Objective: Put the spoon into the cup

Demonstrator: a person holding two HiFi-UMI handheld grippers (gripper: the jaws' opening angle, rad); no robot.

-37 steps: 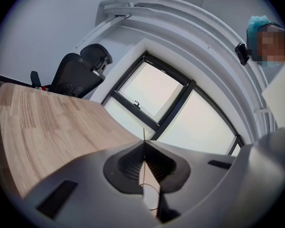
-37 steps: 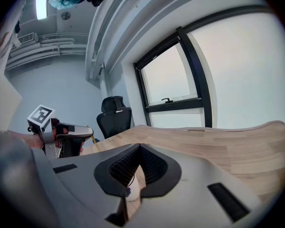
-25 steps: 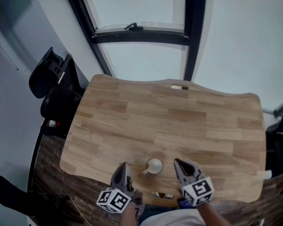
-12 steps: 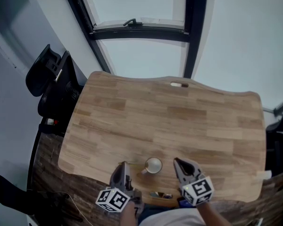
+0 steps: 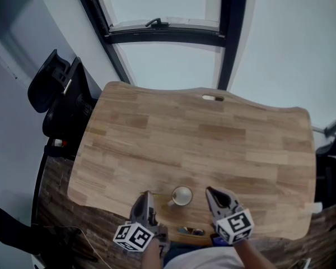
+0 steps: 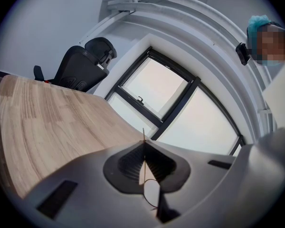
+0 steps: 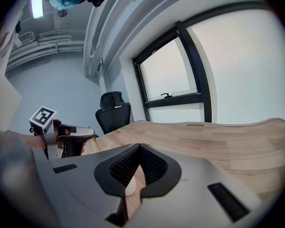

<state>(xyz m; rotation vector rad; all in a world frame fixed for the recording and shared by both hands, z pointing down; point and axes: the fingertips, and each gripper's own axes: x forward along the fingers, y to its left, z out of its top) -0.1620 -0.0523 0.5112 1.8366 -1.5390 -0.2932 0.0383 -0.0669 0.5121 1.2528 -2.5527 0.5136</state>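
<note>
Two grippers flank the cup (image 5: 182, 196); left gripper (image 5: 146, 195) clamps the thin spoon (image 6: 143, 134); right gripper (image 5: 210, 191) closed, empty; chair (image 5: 50, 88) beside table (image 5: 213, 139).

White cup (image 5: 182, 196) stands upright, handle pointing left. Slim spoon (image 6: 150, 191) sits pinched edge-on in the left gripper (image 6: 143, 146), near the cup

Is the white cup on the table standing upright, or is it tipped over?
Upright. The head view looks down into the round open mouth of the cup; its handle sticks out sideways.
</note>
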